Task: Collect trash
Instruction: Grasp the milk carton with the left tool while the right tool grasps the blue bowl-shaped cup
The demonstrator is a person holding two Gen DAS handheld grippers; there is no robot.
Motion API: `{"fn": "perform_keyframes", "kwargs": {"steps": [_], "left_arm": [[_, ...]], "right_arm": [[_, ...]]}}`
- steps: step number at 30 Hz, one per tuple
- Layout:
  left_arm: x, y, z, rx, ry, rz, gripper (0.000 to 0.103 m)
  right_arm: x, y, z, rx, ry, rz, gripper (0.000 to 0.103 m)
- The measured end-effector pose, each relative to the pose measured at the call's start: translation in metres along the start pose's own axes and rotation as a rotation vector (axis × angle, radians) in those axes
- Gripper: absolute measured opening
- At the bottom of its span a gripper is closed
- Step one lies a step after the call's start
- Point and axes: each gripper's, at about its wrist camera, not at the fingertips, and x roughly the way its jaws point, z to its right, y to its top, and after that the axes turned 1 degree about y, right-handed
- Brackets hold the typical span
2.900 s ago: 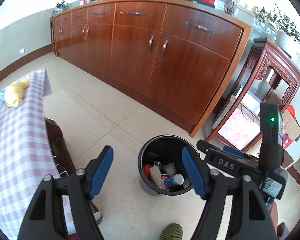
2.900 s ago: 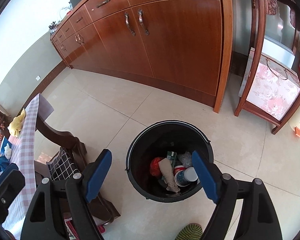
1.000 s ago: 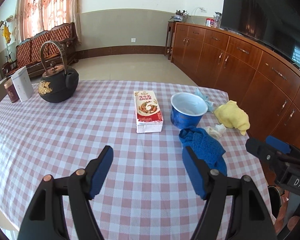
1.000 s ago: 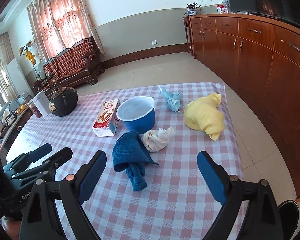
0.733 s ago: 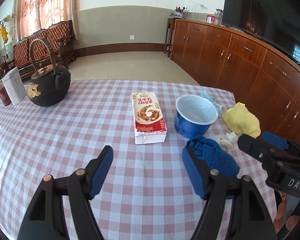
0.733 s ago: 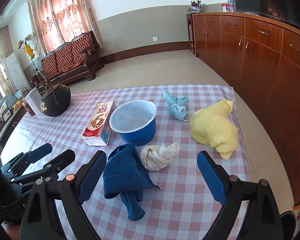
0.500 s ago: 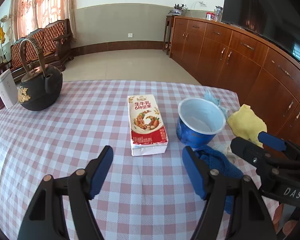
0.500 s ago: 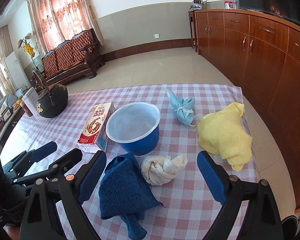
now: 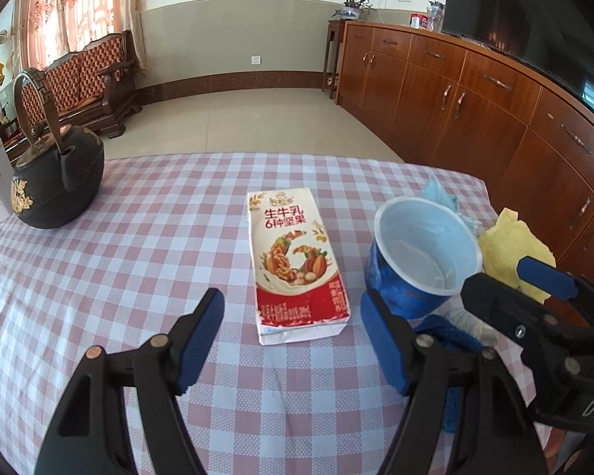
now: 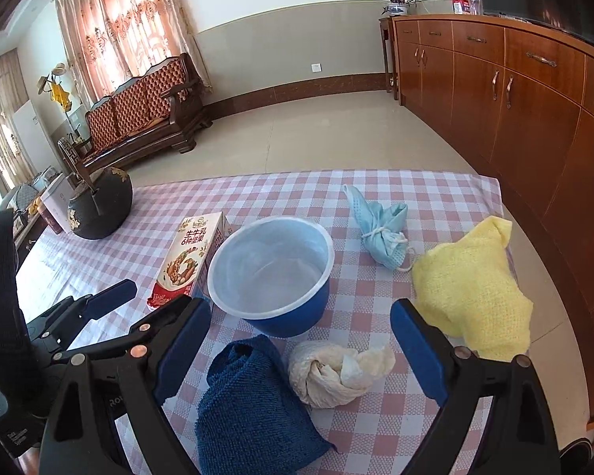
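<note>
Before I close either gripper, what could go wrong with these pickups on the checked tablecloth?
The open left gripper is lined up on the flat red-and-white milk carton; its far jaw is close to the blue paper bowl, which may tip. The open right gripper spans both the crumpled white paper wad and the dark blue knitted cloth, which touch, so it might grab the cloth instead.

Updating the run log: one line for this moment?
left gripper: open, before milk carton | right gripper: open, over crumpled tissue | nothing held

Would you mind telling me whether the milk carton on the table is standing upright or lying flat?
Lying flat. The milk carton rests on its broad side on the checked tablecloth, printed face up.
</note>
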Motion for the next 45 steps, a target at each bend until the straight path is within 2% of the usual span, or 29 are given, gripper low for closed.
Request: {"fn": "perform_keyframes", "kwargs": {"steps": [8,12,13,17,27,33,38,40,44,45], "left_arm": [[0.020,0.001,-0.004,-0.008,0.029,-0.032,0.073],[0.019,-0.001,-0.013,-0.037,0.039,-0.020,0.072],[0.019,-0.001,-0.015,-0.044,0.036,-0.018,0.071],[0.019,-0.001,-0.023,-0.041,0.038,-0.018,0.055],[0.016,-0.004,-0.042,-0.055,0.055,-0.006,0.054],[0.014,-0.004,-0.039,-0.033,0.056,0.007,0.054],[0.017,0.001,-0.035,-0.018,0.057,0.013,0.060],[0.020,0.004,-0.034,-0.013,0.061,0.014,0.061],[0.026,0.006,-0.036,-0.025,0.055,-0.003,0.060],[0.027,0.007,-0.036,-0.028,0.057,-0.006,0.056]], "right_arm": [[0.005,0.001,0.002,0.009,0.001,-0.004,0.094],[0.010,0.001,-0.002,0.003,0.004,-0.010,0.094],[0.011,0.001,-0.004,0.001,0.006,-0.012,0.094],[0.019,0.003,-0.010,-0.010,0.012,-0.022,0.094],[0.043,0.005,-0.023,-0.026,-0.002,-0.056,0.094],[0.061,0.009,-0.023,-0.019,-0.022,-0.077,0.094],[0.066,0.009,-0.021,-0.005,-0.014,-0.073,0.094],[0.068,0.009,-0.020,-0.007,-0.016,-0.074,0.093],[0.071,0.009,-0.023,-0.018,-0.016,-0.074,0.080],[0.072,0.009,-0.024,-0.020,-0.015,-0.073,0.080]]}}
